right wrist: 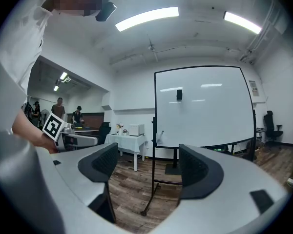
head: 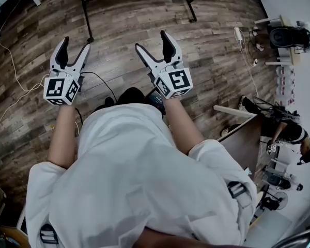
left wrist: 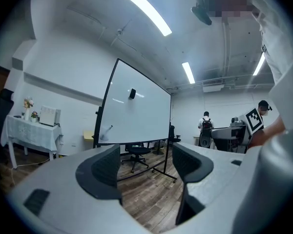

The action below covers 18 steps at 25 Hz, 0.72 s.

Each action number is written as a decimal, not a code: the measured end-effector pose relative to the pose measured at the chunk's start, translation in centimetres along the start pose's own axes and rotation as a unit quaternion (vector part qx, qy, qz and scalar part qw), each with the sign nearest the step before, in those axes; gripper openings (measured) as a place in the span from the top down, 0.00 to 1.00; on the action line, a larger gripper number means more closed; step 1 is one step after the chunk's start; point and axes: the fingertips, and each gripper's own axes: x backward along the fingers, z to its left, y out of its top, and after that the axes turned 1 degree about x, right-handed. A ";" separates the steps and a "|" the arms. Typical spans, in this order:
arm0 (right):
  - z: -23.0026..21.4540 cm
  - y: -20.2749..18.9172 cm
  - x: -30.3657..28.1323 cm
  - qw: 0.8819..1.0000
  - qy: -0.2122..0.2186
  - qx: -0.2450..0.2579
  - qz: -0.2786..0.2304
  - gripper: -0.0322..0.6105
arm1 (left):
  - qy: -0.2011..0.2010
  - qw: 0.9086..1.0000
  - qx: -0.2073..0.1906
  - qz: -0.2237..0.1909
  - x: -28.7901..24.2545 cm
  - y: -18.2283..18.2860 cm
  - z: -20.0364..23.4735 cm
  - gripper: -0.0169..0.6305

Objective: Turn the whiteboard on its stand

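White left gripper [head: 75, 44] and white right gripper [head: 152, 41] – jaws wide apart, nothing between. Large white rectangular whiteboard [right wrist: 202, 106] upright on black metal stand [right wrist: 153, 165] – well apart from both.

Both grippers [head: 72, 48] [head: 156, 44] raised, jaws apart.

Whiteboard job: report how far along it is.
Done: nothing visible; the whiteboard sits upright on its stand, untouched. In hand: nothing; the left claw and right claw are both open, empty and short of it. Left: close in, grip the frame, turn the board.
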 end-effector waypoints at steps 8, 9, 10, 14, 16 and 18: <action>-7.3 -0.7 -8.5 1.000 0.016 -0.019 -0.007 0.35 | 0.027 1.000 -0.004 0.005 -8.9 0.6 4.5 0.49; -8.3 -0.8 -9.8 0.999 0.022 -0.022 -0.008 0.35 | 0.031 0.999 -0.005 0.006 -10.2 0.7 5.1 0.49; -9.3 -0.7 -11.2 0.999 0.030 -0.024 -0.009 0.35 | 0.037 0.999 -0.005 0.007 -11.6 0.8 5.7 0.49; -13.5 0.0 -16.8 0.998 0.060 -0.028 -0.014 0.35 | 0.065 0.998 -0.004 0.007 -17.1 2.2 8.0 0.49; -15.8 0.4 -19.4 0.997 0.072 -0.030 -0.015 0.35 | 0.078 0.997 -0.006 0.006 -19.6 3.0 9.0 0.49; -17.9 0.8 -21.6 0.996 0.084 -0.030 -0.014 0.35 | 0.090 0.996 -0.007 0.003 -22.0 3.9 10.0 0.49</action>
